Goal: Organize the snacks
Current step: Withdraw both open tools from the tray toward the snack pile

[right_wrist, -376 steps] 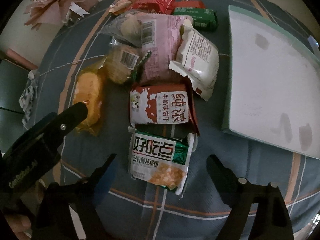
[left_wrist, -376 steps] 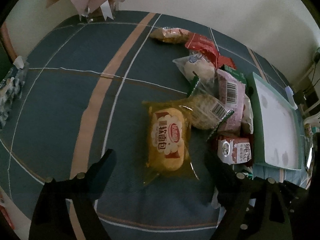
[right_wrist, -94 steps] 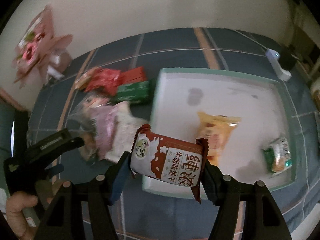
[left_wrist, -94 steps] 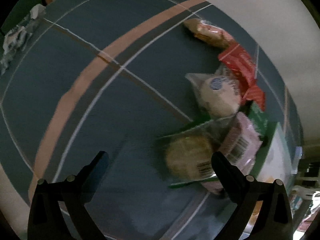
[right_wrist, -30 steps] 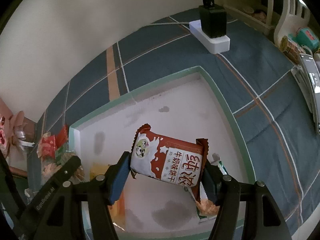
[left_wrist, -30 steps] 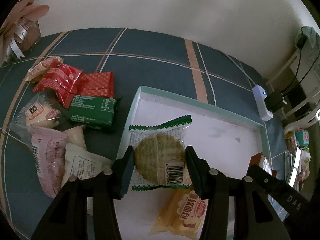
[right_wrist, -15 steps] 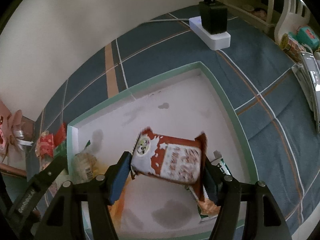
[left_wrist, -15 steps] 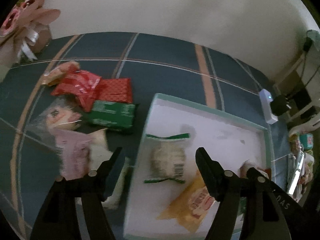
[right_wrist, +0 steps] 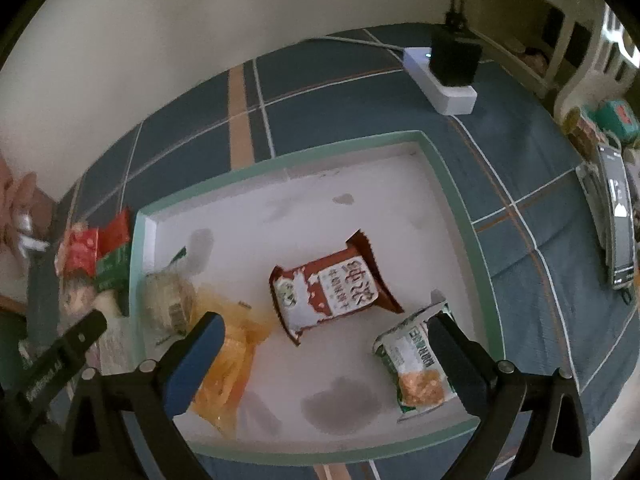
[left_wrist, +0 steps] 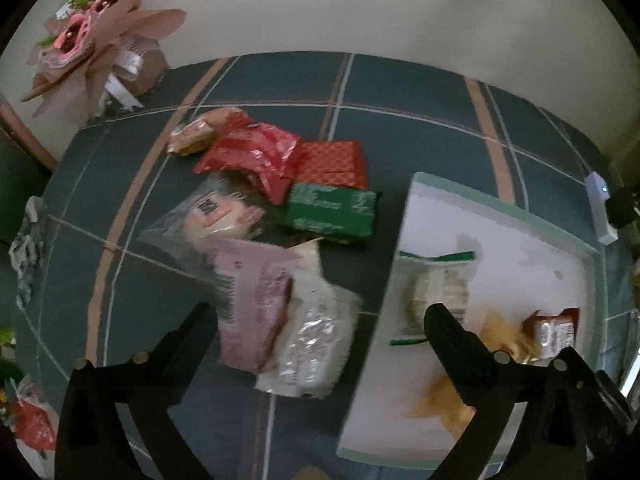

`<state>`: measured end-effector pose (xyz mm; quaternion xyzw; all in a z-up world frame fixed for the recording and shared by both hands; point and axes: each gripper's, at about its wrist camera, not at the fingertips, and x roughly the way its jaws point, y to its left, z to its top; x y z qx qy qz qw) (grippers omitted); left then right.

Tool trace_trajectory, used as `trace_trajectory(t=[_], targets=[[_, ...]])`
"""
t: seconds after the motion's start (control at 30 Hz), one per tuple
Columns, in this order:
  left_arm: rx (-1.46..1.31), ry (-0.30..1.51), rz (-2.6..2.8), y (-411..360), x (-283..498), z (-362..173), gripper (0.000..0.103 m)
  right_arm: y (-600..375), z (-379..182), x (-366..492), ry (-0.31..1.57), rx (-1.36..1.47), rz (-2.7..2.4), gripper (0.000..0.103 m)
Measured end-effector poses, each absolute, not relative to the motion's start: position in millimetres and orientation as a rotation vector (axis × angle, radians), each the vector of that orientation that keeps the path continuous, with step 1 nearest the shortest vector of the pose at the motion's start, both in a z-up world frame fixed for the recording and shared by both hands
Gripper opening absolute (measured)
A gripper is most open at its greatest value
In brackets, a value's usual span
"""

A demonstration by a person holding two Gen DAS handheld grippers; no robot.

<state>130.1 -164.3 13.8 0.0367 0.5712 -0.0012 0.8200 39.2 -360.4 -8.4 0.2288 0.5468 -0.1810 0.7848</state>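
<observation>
Right wrist view: my right tool (right_wrist: pixel 322 334) has just been opening and stands wide with nothing between its jaws; the red-brown biscuit pack (right_wrist: pixel 330 290) it let go lies at frame centre in the white tray (right_wrist: pixel 452 184), so that one is sorted. My left tool (left_wrist: pixel 320 324) has likewise just opened, empty, and its round cracker pack (left_wrist: pixel 438 294) rests at the tray's left edge. Remaining snacks (left_wrist: pixel 280 216) wait upper left on the table (left_wrist: pixel 400 140). Chinese lettering on the biscuit pack is too blurred to read.
</observation>
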Motion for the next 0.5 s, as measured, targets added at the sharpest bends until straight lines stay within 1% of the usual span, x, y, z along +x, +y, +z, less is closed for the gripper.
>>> trace_trajectory(t=[0.5], targets=[[0.118,1.199,0.015,-143.2,115.7,30.2,0.103,-310.1,17.0,23.2,1.226,0.393,-0.314,0.103]])
